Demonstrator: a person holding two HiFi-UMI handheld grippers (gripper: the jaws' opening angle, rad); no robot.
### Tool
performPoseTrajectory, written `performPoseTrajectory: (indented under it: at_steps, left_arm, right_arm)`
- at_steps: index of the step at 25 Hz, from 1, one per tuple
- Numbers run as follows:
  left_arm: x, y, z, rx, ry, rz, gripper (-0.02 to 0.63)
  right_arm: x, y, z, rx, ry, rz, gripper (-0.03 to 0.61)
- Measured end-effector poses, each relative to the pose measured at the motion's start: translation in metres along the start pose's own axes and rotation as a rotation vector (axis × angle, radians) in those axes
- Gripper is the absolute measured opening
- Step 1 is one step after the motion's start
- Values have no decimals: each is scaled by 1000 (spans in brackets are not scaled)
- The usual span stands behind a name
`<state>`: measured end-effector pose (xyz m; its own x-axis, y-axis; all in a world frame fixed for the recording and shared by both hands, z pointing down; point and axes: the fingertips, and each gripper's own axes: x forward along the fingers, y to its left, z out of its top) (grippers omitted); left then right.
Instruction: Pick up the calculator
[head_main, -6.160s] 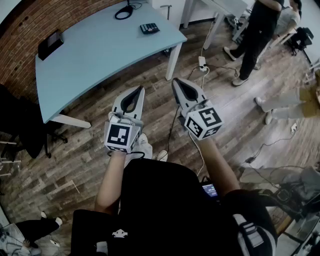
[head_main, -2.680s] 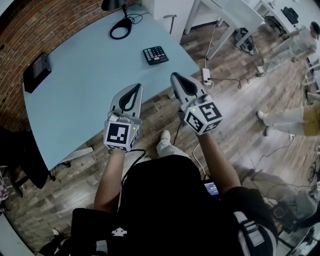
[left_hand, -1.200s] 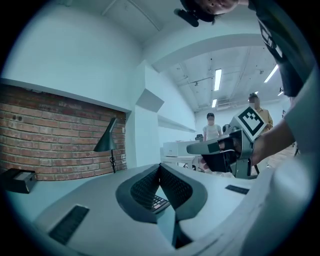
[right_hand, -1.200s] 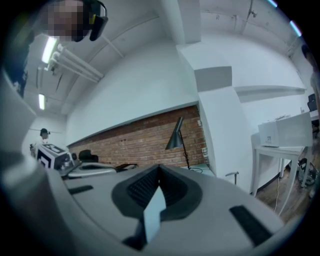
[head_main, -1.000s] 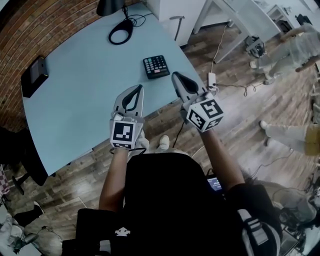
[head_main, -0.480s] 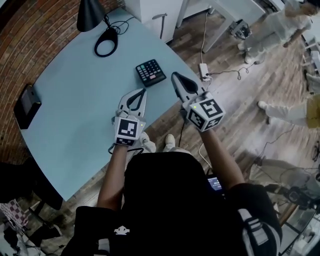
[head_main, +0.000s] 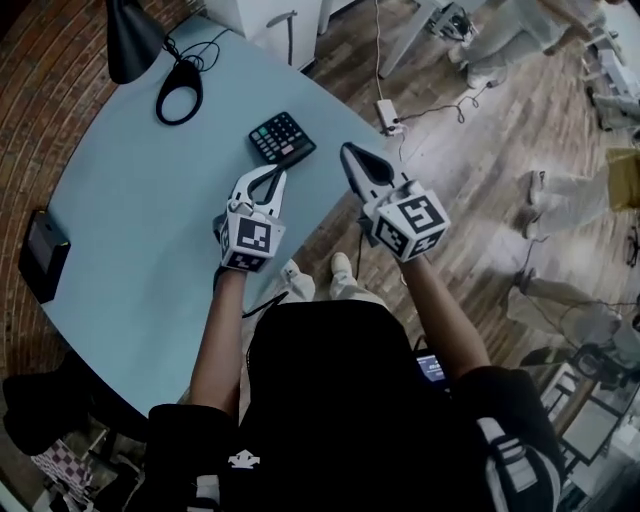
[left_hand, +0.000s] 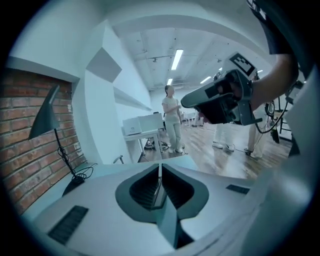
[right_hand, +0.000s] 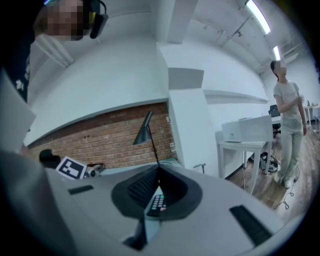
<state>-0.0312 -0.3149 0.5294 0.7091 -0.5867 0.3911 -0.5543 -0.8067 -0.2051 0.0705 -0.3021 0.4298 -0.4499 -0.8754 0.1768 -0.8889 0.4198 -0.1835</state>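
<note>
The black calculator (head_main: 282, 137) lies flat on the light blue table (head_main: 130, 200), close to its near edge. My left gripper (head_main: 271, 172) hangs over the table just short of the calculator, apart from it. Its jaws are opening, with only a thin slit between the tips (left_hand: 159, 172) and nothing in it. My right gripper (head_main: 347, 150) is shut and empty, out past the table edge to the calculator's right. In the right gripper view the calculator (right_hand: 158, 202) shows through the hollow between the jaws (right_hand: 159, 172).
A black desk lamp (head_main: 130, 40) and a ring of cable (head_main: 180, 100) stand at the table's far side. A black box (head_main: 42, 255) lies at its left. A power strip (head_main: 385, 112) and cables lie on the wooden floor. A person (left_hand: 172, 120) stands by a white desk.
The table and calculator have come much closer as the person walked up. My left gripper has dropped lower over the table towards the calculator; the right one has shifted a little.
</note>
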Motion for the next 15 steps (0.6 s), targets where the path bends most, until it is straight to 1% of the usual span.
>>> performPoseTrajectory:
  at_steps: [5, 7, 10, 13, 15]
  left_arm:
    - [20, -8, -21, 97, 82, -76, 44]
    - [27, -8, -29, 117, 112, -100, 82]
    - [37, -8, -37, 139, 142, -126, 103]
    - [49, -11, -49, 189, 190, -161, 163]
    - [57, -15, -60, 231, 228, -183, 169]
  right_arm:
    - [-5, -12, -13, 26, 25, -48, 3]
    - [-6, -14, -17, 33, 35, -59, 3]
    - [-7, -17, -23, 37, 50, -68, 3]
    - [-7, -20, -29, 48, 60, -80, 2]
    - [-7, -22, -34, 58, 68, -89, 3]
